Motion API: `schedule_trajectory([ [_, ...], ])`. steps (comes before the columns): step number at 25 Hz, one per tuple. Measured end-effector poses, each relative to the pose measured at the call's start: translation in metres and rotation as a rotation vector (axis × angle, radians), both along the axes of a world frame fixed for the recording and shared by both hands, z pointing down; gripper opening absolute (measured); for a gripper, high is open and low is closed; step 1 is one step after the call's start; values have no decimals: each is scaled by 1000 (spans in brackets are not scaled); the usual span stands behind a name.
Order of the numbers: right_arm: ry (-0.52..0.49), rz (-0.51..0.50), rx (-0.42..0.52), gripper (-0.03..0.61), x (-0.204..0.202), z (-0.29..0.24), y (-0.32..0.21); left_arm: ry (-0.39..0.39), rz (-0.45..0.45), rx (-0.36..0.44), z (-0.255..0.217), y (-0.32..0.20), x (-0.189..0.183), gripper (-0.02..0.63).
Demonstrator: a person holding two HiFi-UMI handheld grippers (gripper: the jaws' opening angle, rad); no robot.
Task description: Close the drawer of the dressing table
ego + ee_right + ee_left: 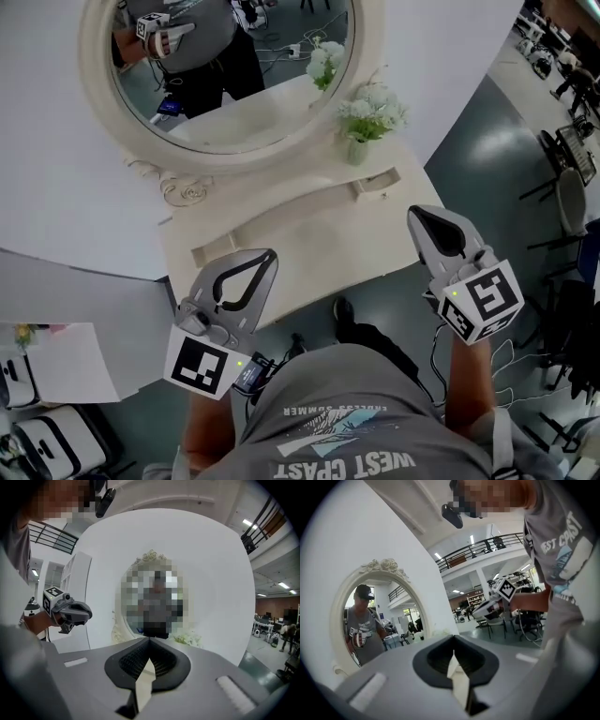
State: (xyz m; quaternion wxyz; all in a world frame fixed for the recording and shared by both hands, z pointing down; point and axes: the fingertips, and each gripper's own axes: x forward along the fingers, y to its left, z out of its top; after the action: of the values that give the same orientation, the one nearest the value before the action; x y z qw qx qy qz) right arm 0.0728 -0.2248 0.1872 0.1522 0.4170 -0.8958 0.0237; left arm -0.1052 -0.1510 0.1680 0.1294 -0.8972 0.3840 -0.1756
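Observation:
The cream dressing table stands against a white wall, under its oval mirror. From above, the table's top hides its front, so no drawer shows in any view. My left gripper hovers over the top's front left part, jaws shut and empty. My right gripper hangs just off the table's right front corner, also shut on nothing. Each gripper view looks over the table toward the mirror, and each shows the other gripper in the air beside it.
A small vase of white flowers stands on the raised back ledge at the right. A low ledge block sits near it. White boxes and papers lie on the floor at the left. Chairs stand far right.

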Motion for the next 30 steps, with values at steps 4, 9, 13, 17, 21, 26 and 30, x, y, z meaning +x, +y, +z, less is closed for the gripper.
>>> schedule_trajectory([
  [4,11,-33,-26,2,2,16,-35,-6,-34,-27,12,-26,5,2],
  [9,24,-62,-52,2,5,41,-76,-12,-56,-68,31,-58,13,2],
  [13,40,-68,-83,2,11,68,-107,-14,-67,-107,49,-83,20,2],
  [17,64,-68,-122,2,16,100,-135,-24,-64,-146,69,-106,25,2],
  [21,108,-71,-166,2,19,137,-157,-27,-67,-188,91,-124,27,2],
  [26,154,-73,-220,2,26,185,-177,-27,-68,-230,117,-144,31,2],
  [30,190,-68,-268,2,34,223,-184,-18,-64,-271,139,-157,34,2],
])
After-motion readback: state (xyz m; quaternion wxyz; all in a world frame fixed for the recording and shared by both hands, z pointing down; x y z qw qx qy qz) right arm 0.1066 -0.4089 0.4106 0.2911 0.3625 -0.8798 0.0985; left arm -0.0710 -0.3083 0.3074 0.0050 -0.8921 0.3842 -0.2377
